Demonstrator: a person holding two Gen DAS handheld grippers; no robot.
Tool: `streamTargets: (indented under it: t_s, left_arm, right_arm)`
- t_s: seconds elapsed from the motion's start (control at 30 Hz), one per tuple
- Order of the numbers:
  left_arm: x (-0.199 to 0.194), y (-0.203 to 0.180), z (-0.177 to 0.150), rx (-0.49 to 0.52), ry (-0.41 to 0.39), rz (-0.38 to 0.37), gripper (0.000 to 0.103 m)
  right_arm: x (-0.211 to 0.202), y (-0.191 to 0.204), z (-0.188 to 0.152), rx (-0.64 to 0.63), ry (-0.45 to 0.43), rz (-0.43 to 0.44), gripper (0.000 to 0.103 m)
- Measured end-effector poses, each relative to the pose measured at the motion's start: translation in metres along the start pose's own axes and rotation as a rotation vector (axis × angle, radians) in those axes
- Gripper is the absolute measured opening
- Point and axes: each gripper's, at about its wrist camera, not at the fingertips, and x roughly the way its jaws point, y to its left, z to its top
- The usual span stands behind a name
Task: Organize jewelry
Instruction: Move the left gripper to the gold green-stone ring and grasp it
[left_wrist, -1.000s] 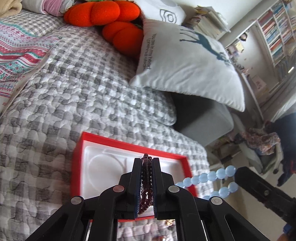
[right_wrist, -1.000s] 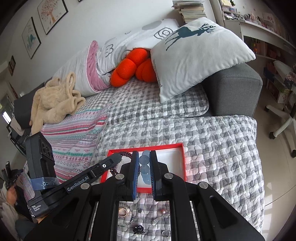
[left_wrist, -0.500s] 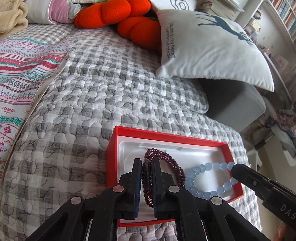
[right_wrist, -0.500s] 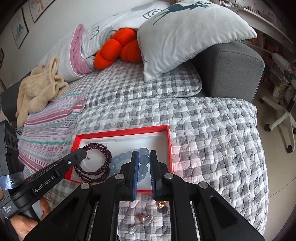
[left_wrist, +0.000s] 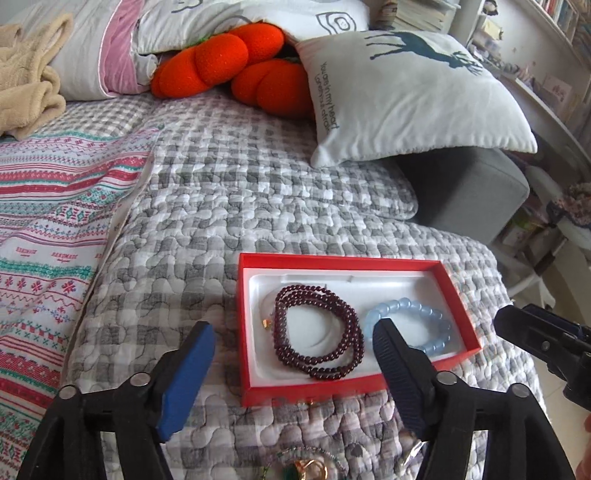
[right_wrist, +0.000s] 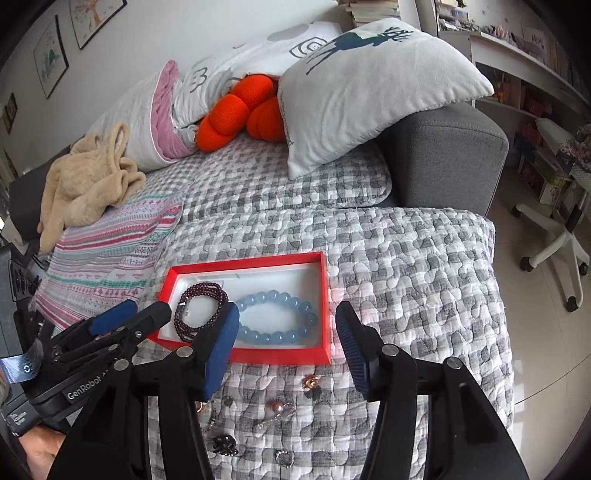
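Both bracelets, the dark red bracelet (left_wrist: 317, 332) and the blue bracelet (right_wrist: 275, 317), now lie in the red box (left_wrist: 332, 263) just ahead of the left hand-held gripper (left_wrist: 291, 345) and right hand-held gripper (right_wrist: 286, 325), whose jaws have just been opening with nothing between them (both let go), so next comes picking up the small rings (right_wrist: 284, 457) lying nearer on the bed (right_wrist: 406, 258).

Deer-print pillow (right_wrist: 369, 92) against orange plush (right_wrist: 236, 110); beige blanket (right_wrist: 85, 184) on checked quilt (right_wrist: 406, 266); possibly swivel-chair base (right_wrist: 554, 254).

Quilted cloth cover (left_wrist: 229, 206); glossy, perhaps glass beads (left_wrist: 424, 314)
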Motion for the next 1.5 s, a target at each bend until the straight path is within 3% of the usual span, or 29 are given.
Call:
streamTargets:
  t_s: [0.03,0.13,0.33,0.57,1.0,1.07,1.17,1.23,1.4,1.5]
  left_arm:
    - [-0.004,0.003,-0.004,-0.009,-0.002,0.014,0.086]
    - [-0.012,0.009,-0.019,-0.022,0.008,0.021,0.092]
    - [-0.017,0.025,-0.052,0.012,0.1,0.107,0.093]
    - [-0.032,0.047,-0.076,0.032,0.096,0.147,0.093]
    - [-0.033,0.053,-0.105,0.148,0.142,0.05,0.093]
    - [-0.033,0.05,-0.104,0.155,0.14,0.034,0.089]
    - [-0.032,0.043,-0.101,0.159,0.143,-0.006,0.071]
    - [-0.028,0.036,-0.099,0.171,0.157,-0.042,0.05]
    - [-0.017,0.019,-0.1,0.193,0.211,-0.144,0.032]
    - [-0.016,0.006,-0.099,0.237,0.192,-0.161,0.028]
  right_arm:
    - [-0.002,-0.002,-0.003,-0.002,0.008,-0.009,0.058]
    - [-0.005,-0.008,-0.015,-0.005,0.042,-0.035,0.058]
    - [-0.007,-0.013,-0.046,-0.014,0.117,-0.086,0.058]
    - [-0.012,-0.003,-0.078,-0.094,0.153,-0.101,0.069]
    - [0.005,-0.006,-0.112,-0.142,0.246,-0.126,0.069]
    - [0.007,-0.008,-0.112,-0.14,0.251,-0.132,0.069]
    - [0.011,-0.013,-0.111,-0.125,0.261,-0.137,0.069]
    - [0.013,-0.016,-0.11,-0.112,0.27,-0.142,0.069]
    - [0.017,-0.021,-0.107,-0.102,0.273,-0.137,0.069]
    - [0.018,-0.023,-0.105,-0.101,0.274,-0.137,0.069]
